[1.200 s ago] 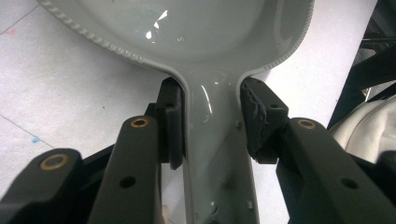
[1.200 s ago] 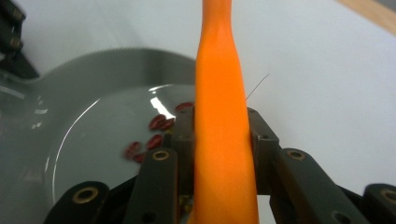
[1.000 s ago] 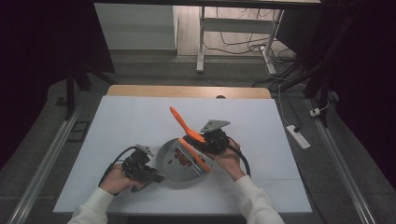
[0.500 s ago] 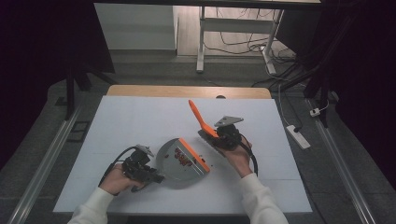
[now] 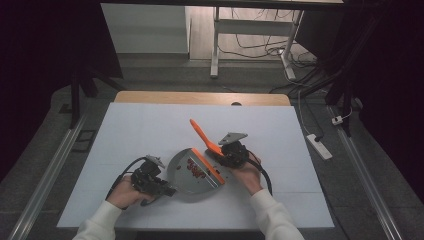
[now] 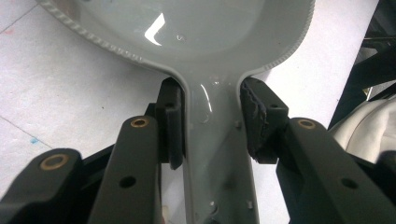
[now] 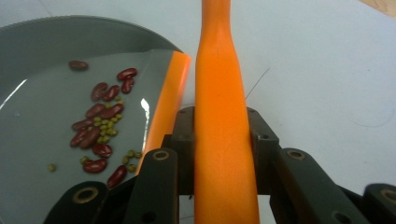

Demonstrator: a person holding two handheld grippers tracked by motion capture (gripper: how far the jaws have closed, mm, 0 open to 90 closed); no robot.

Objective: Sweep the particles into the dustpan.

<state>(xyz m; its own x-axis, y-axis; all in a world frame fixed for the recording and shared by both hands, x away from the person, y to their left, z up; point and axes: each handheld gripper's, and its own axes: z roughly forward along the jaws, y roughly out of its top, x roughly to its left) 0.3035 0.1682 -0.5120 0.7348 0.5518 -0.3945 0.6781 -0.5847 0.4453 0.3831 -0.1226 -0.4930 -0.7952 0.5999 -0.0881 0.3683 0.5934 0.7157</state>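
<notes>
Dim surroundings, bright glare-flecked tabletop

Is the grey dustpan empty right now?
No: in the right gripper view, dark red beans and small green ones lie scattered inside the grey dustpan, beside its orange edge.

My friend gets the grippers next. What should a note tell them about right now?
Left gripper: shut on the grey dustpan handle, dustpan flat on the table.
Right gripper: shut on the orange brush handle, beside the dustpan's orange lip.
Done: red beans and small green ones lie in the dustpan.
Left: a few specks near the lip on the high view may still need sweeping, then probably emptying the dustpan.
</notes>
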